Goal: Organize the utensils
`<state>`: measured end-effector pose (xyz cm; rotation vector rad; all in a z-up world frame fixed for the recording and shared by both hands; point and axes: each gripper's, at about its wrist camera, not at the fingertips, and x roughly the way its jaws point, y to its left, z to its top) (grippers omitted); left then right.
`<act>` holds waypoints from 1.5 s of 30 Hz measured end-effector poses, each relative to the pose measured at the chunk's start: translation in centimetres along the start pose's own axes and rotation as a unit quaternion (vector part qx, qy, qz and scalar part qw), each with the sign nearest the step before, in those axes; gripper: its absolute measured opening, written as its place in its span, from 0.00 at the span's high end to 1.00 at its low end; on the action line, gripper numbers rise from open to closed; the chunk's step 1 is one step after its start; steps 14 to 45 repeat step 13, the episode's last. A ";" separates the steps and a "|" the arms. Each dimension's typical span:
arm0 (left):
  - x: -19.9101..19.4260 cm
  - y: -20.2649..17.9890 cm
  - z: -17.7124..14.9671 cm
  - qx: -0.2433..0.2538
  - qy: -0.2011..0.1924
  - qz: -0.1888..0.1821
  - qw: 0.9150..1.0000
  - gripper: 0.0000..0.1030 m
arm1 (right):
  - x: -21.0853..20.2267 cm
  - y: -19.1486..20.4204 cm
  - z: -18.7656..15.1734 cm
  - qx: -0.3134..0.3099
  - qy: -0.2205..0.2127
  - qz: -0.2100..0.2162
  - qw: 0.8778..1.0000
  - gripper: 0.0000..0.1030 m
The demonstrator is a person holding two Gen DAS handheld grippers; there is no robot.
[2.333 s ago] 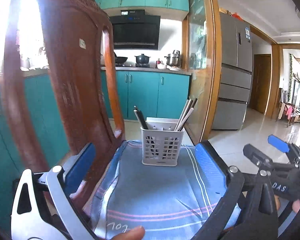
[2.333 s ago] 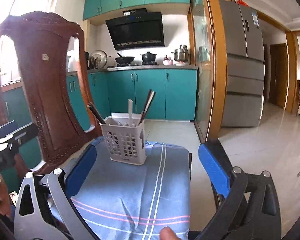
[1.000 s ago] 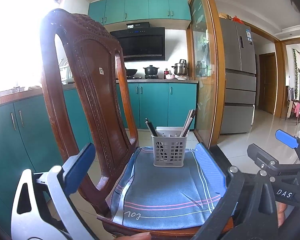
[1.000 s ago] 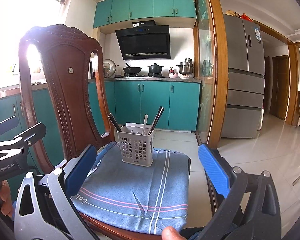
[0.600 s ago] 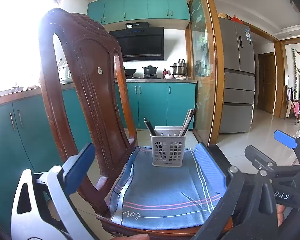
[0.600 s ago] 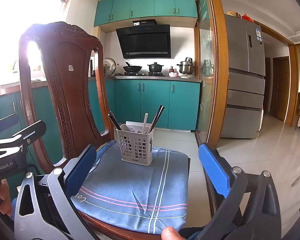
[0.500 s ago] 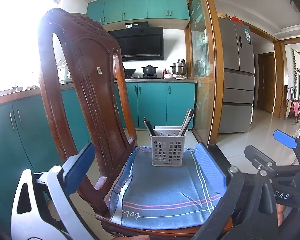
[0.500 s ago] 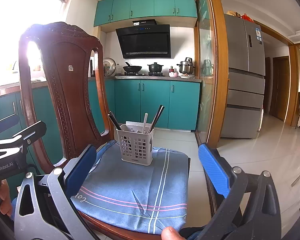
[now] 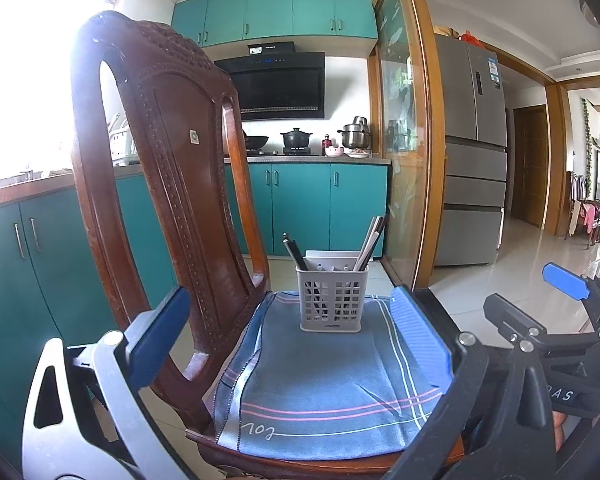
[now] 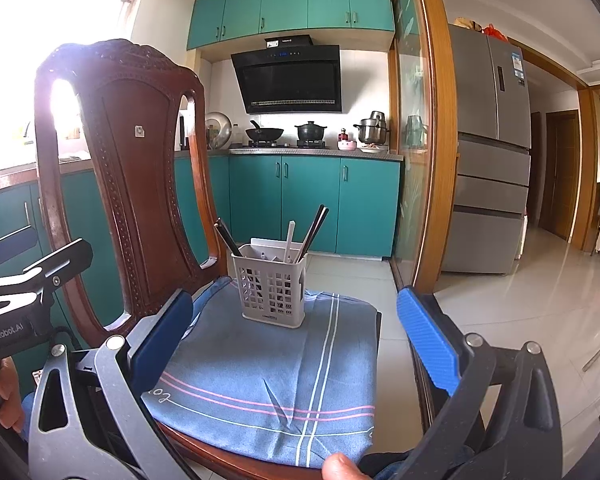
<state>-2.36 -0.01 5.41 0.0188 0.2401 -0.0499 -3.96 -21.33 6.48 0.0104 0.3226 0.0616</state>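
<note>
The left gripper [image 9: 290,340] is spread wide and empty, its flat blue ribbed pads [image 9: 419,336] mounted on pale grey and black angular frames, one pad at each side of the chair's seat. The right gripper [image 10: 294,340] is likewise released with nothing between its pads, which have the same blue ridged surface on dark, bolted arms; its black body also shows at the right edge of the left view. Both hover low at the near edge of the seat. A fingertip [image 10: 342,468] shows at the bottom of the right view. Ahead lies a blue woven cloth [image 9: 328,376] with thin pink and white stripes, slightly creased, draped over the seat of the chair [image 10: 132,168], a dark reddish wooden one with a tall arched back carved with beaded trim. At the far part of the cloth stands the basket [image 9: 331,300], a light grey plastic rectangular holder with a square-grid lattice wall, upright and well apart from both grippers. Slim dark chopsticks [image 10: 314,232] lean out of it to the right, a dark handle [image 10: 227,238] leans left, and a white utensil [image 10: 290,240] stands near the middle. Beyond are glossy teal cabinets [image 10: 308,204], a metal bench edge with pots, and a steel fridge [image 10: 490,152].
</note>
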 end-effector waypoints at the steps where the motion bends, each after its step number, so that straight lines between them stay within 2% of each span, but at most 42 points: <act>1: 0.1 0.0 0.0 -0.002 0.001 -0.001 1.000 0.03 | 0.1 -0.1 0.0 0.000 0.001 0.000 1.000 0.03; 6: 0.9 0.0 -0.1 -0.004 0.010 -0.003 1.000 0.03 | 0.7 -0.2 -0.2 0.003 0.009 0.000 1.000 0.03; 13: 4.6 -0.1 -1.1 -0.004 0.054 -0.004 0.999 0.03 | 3.5 -0.8 -1.0 0.012 0.037 0.000 0.999 0.03; 45: 4.6 -0.1 -1.1 -0.004 0.054 -0.004 0.999 0.03 | 3.5 -0.8 -1.0 0.012 0.037 0.000 0.999 0.03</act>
